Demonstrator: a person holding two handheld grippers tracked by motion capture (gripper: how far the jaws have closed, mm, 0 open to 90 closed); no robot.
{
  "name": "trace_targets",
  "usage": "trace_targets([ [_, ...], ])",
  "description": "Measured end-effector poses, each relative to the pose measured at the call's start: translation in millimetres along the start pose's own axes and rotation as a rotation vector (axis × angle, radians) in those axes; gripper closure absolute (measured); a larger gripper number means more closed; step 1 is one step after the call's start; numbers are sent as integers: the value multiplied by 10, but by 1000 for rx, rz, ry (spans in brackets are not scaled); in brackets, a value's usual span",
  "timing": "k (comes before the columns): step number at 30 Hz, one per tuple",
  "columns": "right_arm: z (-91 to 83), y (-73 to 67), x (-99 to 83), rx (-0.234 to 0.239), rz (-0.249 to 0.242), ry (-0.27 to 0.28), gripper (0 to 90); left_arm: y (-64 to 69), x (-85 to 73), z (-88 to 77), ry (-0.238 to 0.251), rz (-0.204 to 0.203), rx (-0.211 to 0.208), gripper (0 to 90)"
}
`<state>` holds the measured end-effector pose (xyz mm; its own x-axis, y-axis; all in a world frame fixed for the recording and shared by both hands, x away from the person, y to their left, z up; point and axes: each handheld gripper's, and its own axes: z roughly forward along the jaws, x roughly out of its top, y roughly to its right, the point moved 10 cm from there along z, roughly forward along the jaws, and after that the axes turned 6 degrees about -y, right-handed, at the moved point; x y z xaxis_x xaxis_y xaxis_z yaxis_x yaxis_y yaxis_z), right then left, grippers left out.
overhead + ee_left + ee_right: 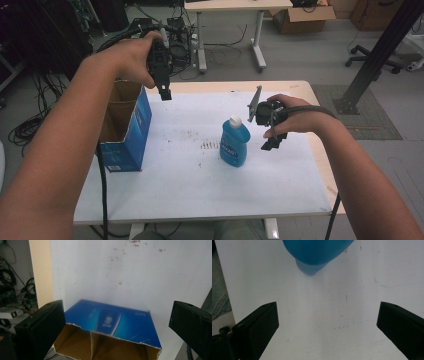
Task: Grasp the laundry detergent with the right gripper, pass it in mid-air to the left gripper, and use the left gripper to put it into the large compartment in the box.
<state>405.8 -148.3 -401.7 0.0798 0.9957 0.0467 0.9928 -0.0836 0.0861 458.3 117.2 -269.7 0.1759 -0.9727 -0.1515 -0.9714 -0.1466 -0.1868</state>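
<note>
Right gripper (pixel 274 142): your jaws stand wide apart with nothing between them, pointing down at the white table top (pixel 190 170) just right of the blue bottle (pixel 235 141). In the right gripper view the bottle (pixel 317 252) sits ahead of the jaws at the top edge, not yet between them.

Left gripper (pixel 165 92): jaws spread wide too, empty, held up over the open top of the blue carton (pixel 125 131). The left gripper view looks down into the carton (pixel 110 325), torn cardboard rim nearest.

Bottle stands upright with its white cap on, mid-table, well apart from the carton at the left edge.

Step in hand, as I read it: approach to the bottle, nothing grasped. The likely aim is to put the bottle in the carton.

Next move calls for you to bring the right jaws level around the bottle's body, below the shoulder, then close. The plastic looks smooth, so squeeze squarely or it may tip.
</note>
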Motion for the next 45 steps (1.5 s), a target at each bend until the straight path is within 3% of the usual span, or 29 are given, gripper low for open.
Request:
trace_targets([
  [9,-38,29,-47,-4,15,-10,40,14,-16,10,3,21,2,10],
  [16,-73,-10,-24,-16,31,-1,41,123,-56,34,20,32,-7,12],
  [24,-69,-79,-27,-20,45,-1,41,259,-155,102,-6,38,-12,11],
  [34,-90,-138,-62,-29,69,26,41,500,-196,129,-2,53,-14,9],
  [45,-75,-184,-76,-32,79,56,41,864,-234,259,-11,79,-23,7],
])
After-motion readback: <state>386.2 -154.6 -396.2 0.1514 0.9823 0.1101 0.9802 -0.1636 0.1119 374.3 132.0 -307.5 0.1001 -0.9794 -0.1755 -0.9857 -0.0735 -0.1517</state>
